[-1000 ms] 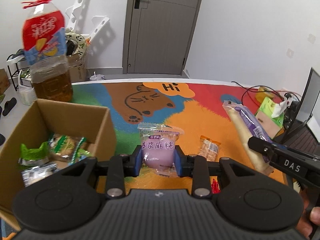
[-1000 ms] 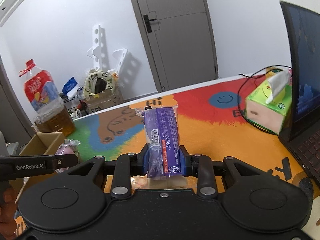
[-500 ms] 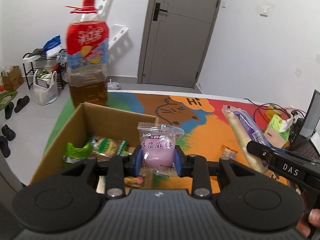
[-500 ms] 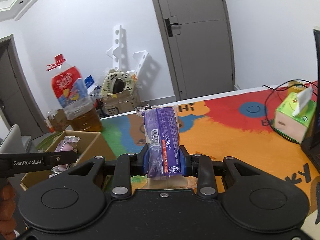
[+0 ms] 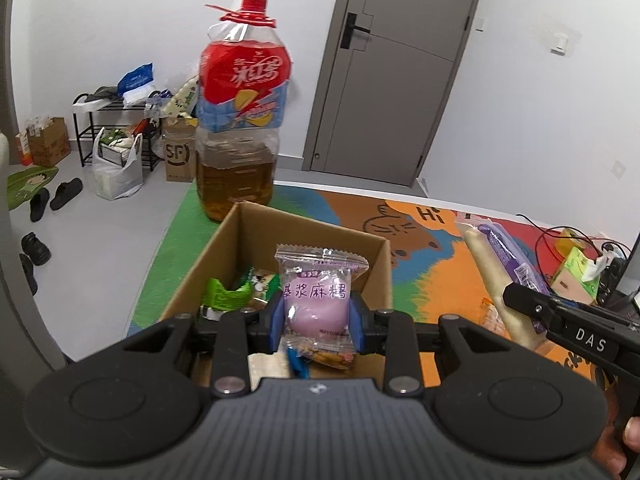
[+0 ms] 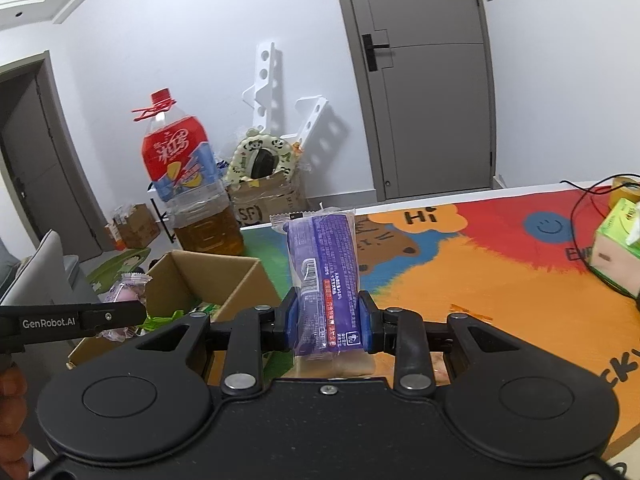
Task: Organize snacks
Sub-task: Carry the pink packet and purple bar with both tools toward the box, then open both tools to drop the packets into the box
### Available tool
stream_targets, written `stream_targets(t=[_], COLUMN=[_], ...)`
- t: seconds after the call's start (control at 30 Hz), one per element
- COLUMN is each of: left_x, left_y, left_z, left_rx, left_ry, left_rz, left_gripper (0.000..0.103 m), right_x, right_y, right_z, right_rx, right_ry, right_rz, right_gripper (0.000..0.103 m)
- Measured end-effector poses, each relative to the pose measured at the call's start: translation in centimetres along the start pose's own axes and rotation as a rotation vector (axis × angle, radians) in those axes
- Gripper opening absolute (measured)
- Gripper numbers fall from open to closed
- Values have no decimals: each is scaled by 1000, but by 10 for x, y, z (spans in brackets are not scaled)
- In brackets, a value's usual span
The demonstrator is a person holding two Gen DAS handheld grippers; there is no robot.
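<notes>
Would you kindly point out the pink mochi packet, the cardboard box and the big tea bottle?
pink mochi packet (image 5: 315, 307), left wrist view, on the pink mochi itself.
cardboard box (image 5: 378, 272), left wrist view, on its far right wall.
big tea bottle (image 5: 244, 76), left wrist view, on the red label.

Both grippers are matte black with blue finger pads and silver screws. The left gripper (image 5: 317, 322) reads "GenRobot.AI" along its side; the right gripper (image 6: 327, 321) reads "DAS".

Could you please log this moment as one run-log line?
left gripper: shut on pink mochi packet, over cardboard box | right gripper: shut on purple snack pack, beside box
</notes>
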State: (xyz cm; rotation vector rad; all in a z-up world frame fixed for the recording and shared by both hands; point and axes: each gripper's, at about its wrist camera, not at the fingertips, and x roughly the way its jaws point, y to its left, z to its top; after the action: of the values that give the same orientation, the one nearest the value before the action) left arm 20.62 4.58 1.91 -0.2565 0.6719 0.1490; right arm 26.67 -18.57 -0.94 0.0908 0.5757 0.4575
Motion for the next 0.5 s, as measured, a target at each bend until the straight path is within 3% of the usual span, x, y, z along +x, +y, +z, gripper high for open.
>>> stream_targets(t=[0.5], left_x=[-3], left_y=[34], left_z=[7], left_rx=[-45], left_ry=[-5], left_rz=[31], left_gripper=[35], right_x=[19], right_y=[43], right_z=[7], right_rx=[-64], right_ry=[23], right_rz=[65], right_gripper=[30])
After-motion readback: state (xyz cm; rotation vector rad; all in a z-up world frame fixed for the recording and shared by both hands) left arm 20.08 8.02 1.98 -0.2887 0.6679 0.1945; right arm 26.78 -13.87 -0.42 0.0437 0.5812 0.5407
